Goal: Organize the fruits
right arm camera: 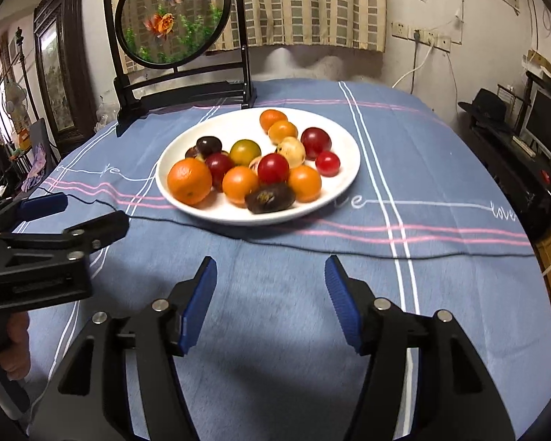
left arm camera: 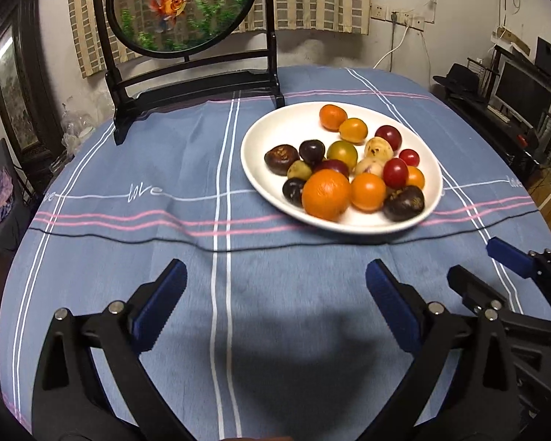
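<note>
Hovering low over the blue checked cloth of the counter, both tools hang empty! The left tool has its blue pads flung wide apart, nothing between them. The right tool shows a narrower gap, also spread, gripping nothing. Ahead of both sits the white plate, an oval whose long axis runs from near-right to far-left in the left wrist view. Heaped on it are the fruits: a big orange at the near rim, a dark fruit on its side just right of it, red ones mid-pile. Behind the plate stands a black-framed goldfish screen, upright.
</note>
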{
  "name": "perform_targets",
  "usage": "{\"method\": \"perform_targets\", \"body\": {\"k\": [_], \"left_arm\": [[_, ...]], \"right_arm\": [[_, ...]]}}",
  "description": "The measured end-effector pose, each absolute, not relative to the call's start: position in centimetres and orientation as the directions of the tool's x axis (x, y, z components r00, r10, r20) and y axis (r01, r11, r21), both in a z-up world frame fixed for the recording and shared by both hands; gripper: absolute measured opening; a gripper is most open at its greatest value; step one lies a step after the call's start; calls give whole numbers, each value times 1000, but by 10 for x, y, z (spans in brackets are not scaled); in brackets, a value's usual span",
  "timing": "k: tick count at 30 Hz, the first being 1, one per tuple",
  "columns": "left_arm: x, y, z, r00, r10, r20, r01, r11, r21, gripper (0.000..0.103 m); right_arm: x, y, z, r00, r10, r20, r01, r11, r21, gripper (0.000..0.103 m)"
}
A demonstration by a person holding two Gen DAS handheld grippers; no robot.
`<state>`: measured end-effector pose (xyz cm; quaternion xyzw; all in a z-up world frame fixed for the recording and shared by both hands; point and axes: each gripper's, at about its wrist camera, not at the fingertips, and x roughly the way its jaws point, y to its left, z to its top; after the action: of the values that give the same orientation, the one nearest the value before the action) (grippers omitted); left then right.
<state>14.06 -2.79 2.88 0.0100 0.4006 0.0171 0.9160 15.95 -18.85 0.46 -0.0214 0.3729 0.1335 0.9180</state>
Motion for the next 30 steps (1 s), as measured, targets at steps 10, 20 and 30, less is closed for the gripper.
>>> {"method": "perform_targets", "body": {"k": [10, 20, 30], "left_arm": [[124, -22, 26, 675, 20, -738, -15, 1000, 14, 100], [117, -21, 18, 667, 13, -745, -15, 1000, 4, 100], [107, -26, 19, 697, 28, -717, -10, 1000, 29, 100]], "right_arm": [[148, -180, 0, 673, 240, -700, -273, 960, 67, 61], [143, -178, -5, 663, 245, -707, -278, 958, 71, 61], [142, -177, -7, 658, 249, -711, -277, 958, 79, 61]]}}
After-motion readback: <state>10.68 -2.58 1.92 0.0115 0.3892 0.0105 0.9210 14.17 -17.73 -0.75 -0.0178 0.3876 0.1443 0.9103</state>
